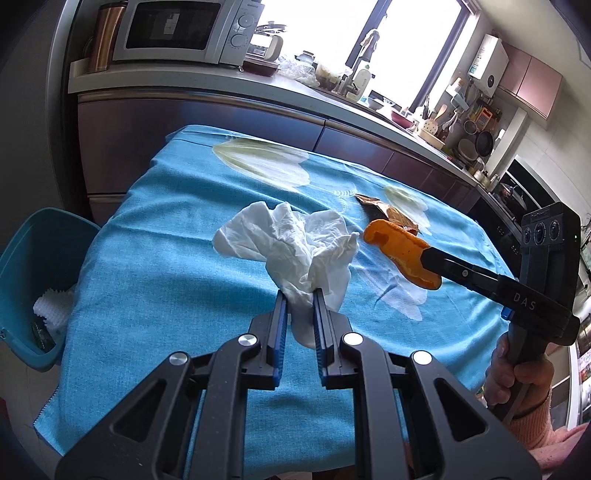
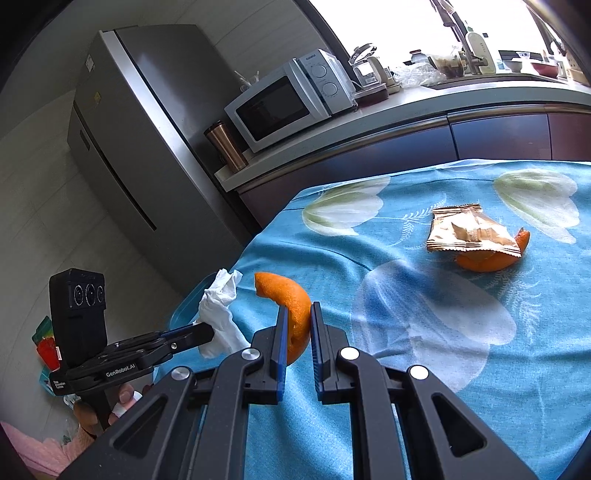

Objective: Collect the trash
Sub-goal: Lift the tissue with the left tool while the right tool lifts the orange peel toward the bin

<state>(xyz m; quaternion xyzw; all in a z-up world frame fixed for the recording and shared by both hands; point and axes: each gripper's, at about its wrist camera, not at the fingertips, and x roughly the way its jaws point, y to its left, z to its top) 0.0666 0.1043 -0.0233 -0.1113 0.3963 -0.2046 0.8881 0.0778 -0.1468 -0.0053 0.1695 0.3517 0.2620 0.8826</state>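
My left gripper [image 1: 299, 295] is shut on a crumpled white tissue [image 1: 291, 240] and holds it above the blue tablecloth [image 1: 166, 258]. My right gripper [image 2: 297, 310] is shut on a curved orange peel [image 2: 286, 295], lifted off the cloth; it also shows in the left wrist view [image 1: 399, 251]. The left gripper with the tissue [image 2: 221, 314] shows at the left in the right wrist view. A gold snack wrapper [image 2: 469, 230] lies on a second orange peel [image 2: 487, 260] on the cloth. A blue trash bin [image 1: 37, 277] stands left of the table, holding white trash [image 1: 51, 310].
A kitchen counter [image 1: 258, 79] with a microwave [image 1: 181, 27], a copper tumbler [image 1: 107, 35] and several utensils runs behind the table. A steel fridge [image 2: 147, 129] stands at the left. The table edge drops off near the bin.
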